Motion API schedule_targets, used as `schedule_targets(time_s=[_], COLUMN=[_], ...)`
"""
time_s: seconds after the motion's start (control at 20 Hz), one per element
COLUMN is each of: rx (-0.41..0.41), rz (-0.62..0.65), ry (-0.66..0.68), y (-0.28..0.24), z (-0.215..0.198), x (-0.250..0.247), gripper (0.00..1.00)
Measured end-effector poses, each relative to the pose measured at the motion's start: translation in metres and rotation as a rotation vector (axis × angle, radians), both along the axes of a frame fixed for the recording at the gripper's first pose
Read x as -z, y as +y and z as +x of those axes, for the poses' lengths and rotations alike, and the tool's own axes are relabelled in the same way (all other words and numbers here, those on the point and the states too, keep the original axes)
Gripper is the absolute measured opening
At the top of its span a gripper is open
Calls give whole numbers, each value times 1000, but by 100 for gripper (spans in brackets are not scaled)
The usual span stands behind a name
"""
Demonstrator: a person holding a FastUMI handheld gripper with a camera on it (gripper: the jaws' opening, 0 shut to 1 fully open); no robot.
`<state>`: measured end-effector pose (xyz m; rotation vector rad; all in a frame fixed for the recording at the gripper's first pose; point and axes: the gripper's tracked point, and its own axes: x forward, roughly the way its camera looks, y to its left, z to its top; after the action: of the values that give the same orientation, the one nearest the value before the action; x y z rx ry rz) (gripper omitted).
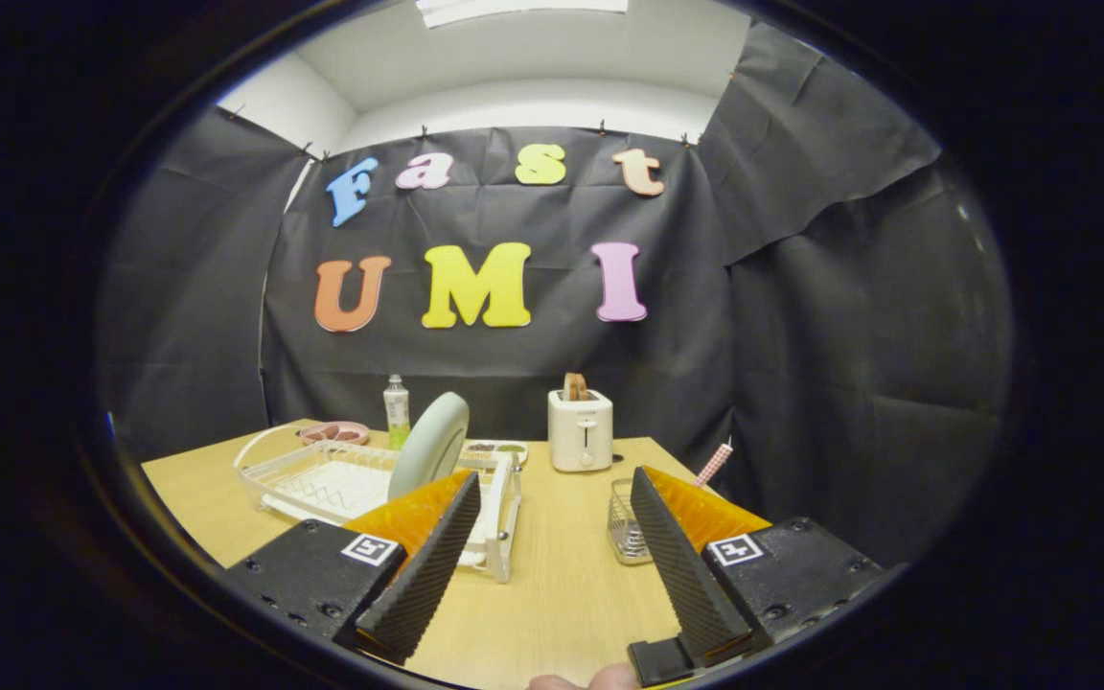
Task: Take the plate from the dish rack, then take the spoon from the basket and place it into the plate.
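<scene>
Jaws spread wide over the wooden table (562, 594), gripping nothing; gripper (557, 561) low in the frame. Pale plate (429, 446) standing on edge in the white dish rack (322, 479), left of centre. Wire basket (627, 522) just right of centre, checked spoon handle (713, 465) beside it. White toaster (580, 429) at centre back.

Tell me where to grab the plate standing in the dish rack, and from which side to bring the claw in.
Take the plate by its top rim, coming down from above and slightly from this near side. It stands on edge, leaning in the dish rack, so the upper rim is free while the rack holds its lower edge. The claw is open, empty and short of it, so line one finger up on each face.
</scene>
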<state>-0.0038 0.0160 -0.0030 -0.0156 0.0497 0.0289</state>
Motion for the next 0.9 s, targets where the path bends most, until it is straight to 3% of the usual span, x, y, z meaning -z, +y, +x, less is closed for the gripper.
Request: schedule_targets(time_s=[0.45,0.65,0.9], rx=[-43,-96,-145], rz=[-26,-2,-79], ry=[-68,-46,21], y=[9,20,24], z=[9,15,29], x=[-20,-31,-43], gripper=[100,100,100])
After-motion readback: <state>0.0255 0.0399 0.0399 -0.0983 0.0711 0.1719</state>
